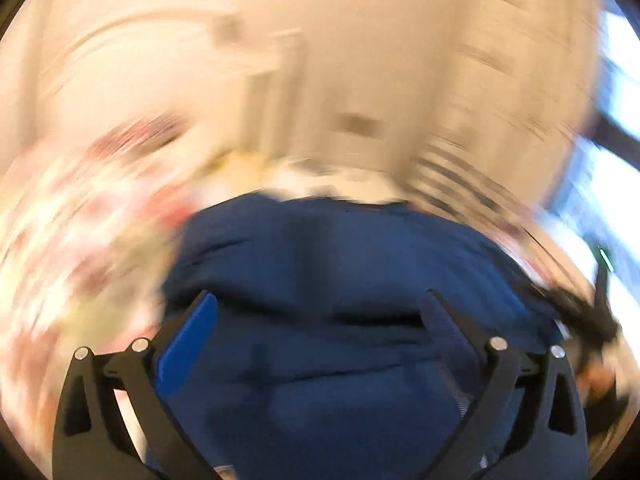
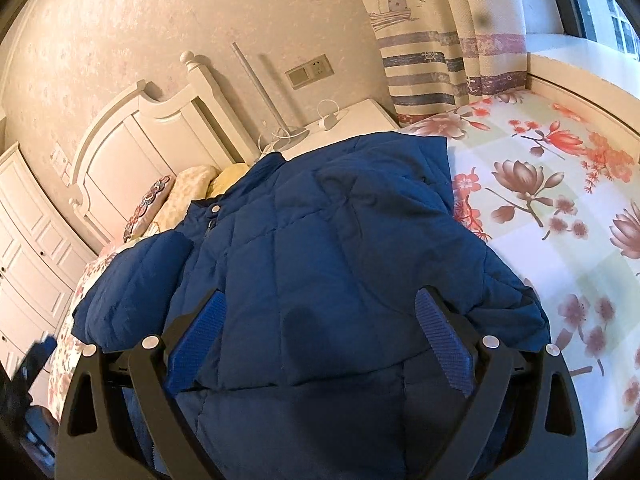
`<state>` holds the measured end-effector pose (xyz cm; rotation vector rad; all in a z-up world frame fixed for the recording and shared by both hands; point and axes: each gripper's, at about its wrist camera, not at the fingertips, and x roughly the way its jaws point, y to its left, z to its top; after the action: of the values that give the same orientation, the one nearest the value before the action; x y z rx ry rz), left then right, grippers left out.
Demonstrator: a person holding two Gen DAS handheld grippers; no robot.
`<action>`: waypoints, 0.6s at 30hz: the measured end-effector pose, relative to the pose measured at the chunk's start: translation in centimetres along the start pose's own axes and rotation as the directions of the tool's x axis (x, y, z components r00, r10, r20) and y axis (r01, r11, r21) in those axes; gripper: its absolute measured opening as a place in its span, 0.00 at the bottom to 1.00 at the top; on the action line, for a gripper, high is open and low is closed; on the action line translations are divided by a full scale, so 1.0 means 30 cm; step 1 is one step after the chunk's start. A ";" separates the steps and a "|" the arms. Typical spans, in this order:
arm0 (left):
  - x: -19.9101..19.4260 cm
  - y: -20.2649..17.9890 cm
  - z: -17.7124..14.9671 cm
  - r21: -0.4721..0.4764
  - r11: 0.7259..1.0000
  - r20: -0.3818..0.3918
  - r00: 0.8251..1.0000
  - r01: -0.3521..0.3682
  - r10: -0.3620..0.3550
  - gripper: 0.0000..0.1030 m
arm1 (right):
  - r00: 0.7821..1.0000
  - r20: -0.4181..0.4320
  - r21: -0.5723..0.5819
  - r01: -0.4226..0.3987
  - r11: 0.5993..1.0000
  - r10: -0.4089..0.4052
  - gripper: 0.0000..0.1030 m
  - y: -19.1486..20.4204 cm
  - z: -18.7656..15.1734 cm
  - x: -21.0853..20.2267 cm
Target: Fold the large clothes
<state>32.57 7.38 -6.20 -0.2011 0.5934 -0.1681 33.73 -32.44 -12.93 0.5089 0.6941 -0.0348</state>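
So you've got 1 blue puffer jacket (image 2: 320,260) spread on the floral bed sheet (image 2: 560,208), collar toward 11 o'clock. Both ur grippers, left gripper (image 1: 320,304) and right gripper (image 2: 320,304), hang over it w/ jaws spread wide, nothing pinched. 3 pillows (image 2: 188,196) at 10 o'clock.

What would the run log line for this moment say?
item: blue jacket on floral bedsheet | left gripper: open, empty, over jacket | right gripper: open, empty, over jacket | view: left blurred
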 end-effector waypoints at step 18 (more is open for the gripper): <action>0.206 0.178 -0.072 -0.012 0.985 -0.239 0.957 -0.174 0.166 0.76 | 1.000 0.025 -0.307 0.012 0.952 -0.004 0.89 0.267 -0.038 -0.039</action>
<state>36.92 10.91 -12.53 -0.1617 0.8493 -0.0151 33.71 -25.05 -9.45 0.2059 0.6634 0.0591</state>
